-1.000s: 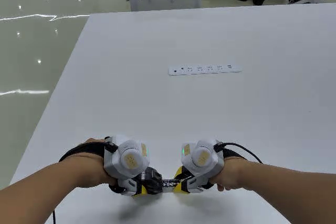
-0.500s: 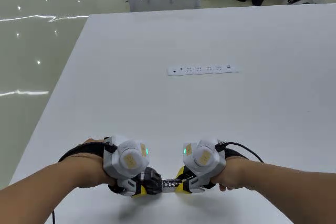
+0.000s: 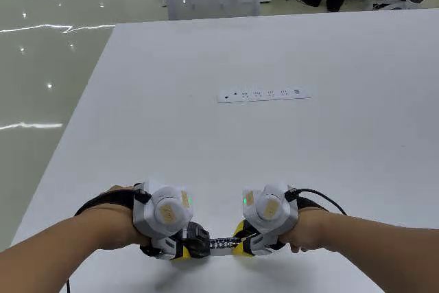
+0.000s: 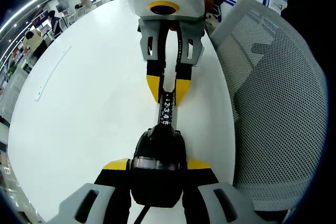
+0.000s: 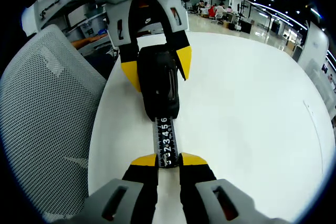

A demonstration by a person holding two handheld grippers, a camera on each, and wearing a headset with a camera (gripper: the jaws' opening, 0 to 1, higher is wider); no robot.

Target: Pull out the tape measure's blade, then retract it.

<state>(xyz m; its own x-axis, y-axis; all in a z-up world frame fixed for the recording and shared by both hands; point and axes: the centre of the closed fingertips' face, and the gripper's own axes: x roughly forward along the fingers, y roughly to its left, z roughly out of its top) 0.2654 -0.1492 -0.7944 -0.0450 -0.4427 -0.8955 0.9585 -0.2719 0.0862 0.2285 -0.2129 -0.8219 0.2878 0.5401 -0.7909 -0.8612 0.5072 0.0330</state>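
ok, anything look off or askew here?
Nothing stands out. The left gripper grips the tape measure case, the right gripper pinches the blade near its end, and the short exposed length runs straight, no kink. The power strip lies flat on the table.

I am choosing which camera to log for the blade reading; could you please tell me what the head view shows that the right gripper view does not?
Head view: the white power strip farther along the table, and the person's forearms. Right gripper view: the numerals on the blade, 3 to 6 readable, and a mesh chair back beside the table. Both: the left gripper shut on the black tape measure case, and the right gripper pinching the short drawn-out blade.
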